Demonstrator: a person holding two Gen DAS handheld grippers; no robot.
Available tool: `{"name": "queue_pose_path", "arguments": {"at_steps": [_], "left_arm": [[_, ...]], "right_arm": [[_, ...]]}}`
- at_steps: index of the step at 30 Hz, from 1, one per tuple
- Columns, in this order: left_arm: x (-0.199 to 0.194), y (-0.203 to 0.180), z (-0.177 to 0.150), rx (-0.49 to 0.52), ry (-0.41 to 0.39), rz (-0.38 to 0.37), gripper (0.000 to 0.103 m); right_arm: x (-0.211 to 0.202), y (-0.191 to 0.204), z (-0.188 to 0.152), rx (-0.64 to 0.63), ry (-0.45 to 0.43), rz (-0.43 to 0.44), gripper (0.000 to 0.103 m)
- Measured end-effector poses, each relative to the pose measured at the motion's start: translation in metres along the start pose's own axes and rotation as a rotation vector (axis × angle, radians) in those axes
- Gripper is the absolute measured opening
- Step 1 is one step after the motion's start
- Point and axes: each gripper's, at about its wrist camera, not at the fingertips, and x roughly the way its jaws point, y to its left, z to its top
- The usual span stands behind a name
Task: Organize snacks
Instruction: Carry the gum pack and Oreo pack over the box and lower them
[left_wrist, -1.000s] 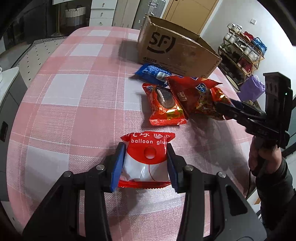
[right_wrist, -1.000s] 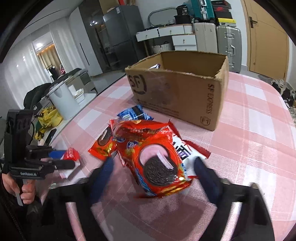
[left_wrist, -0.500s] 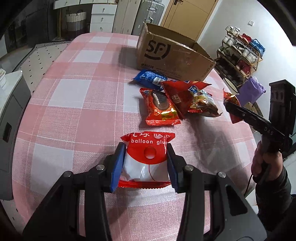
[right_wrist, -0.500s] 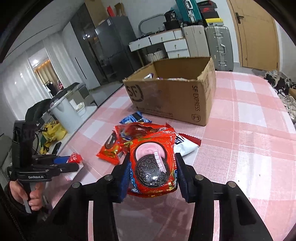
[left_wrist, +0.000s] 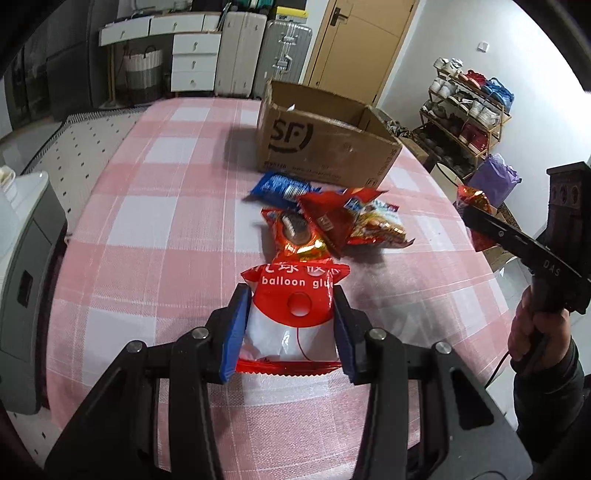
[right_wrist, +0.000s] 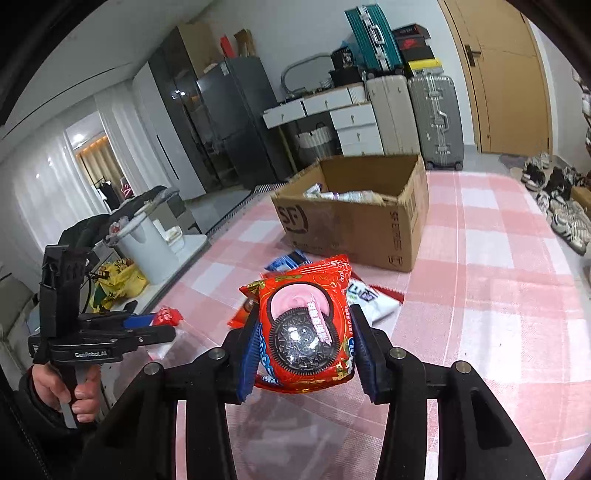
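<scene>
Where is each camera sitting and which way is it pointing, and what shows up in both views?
Left wrist: rides on the left gripper, looking along its fingers at the balloon glue packet it grips, the snack pile and the cardboard box beyond; the right gripper and its hand show at right.
Right wrist: rides on the right gripper, looking over the Oreo packet it clamps toward the box; the left gripper and its hand show at left.
Shared: box, checked tablecloth, blue packet, suitcases.
</scene>
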Motion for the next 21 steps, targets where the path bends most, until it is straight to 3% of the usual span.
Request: {"name": "queue_pose_path", "arguments": {"at_steps": [9,16,21], "left_arm": [[-0.037,-0.017,0.033,0.038,-0.104,-0.014,0.04],[-0.048,-0.035,0.073,0.124,-0.149,-0.015,0.04],[-0.049,-0.032,0.109,0.126,-0.162,-0.024,0.04]], "right_arm": [[-0.048,0.017,0.027,0.022,-0.096,0.026,0.045],[-0.065,0.027,0.056,-0.015,-0.138,0.022,0.045],[-0.065,0.026,0.077,-0.027,-0.147,0.023,0.045]]}}
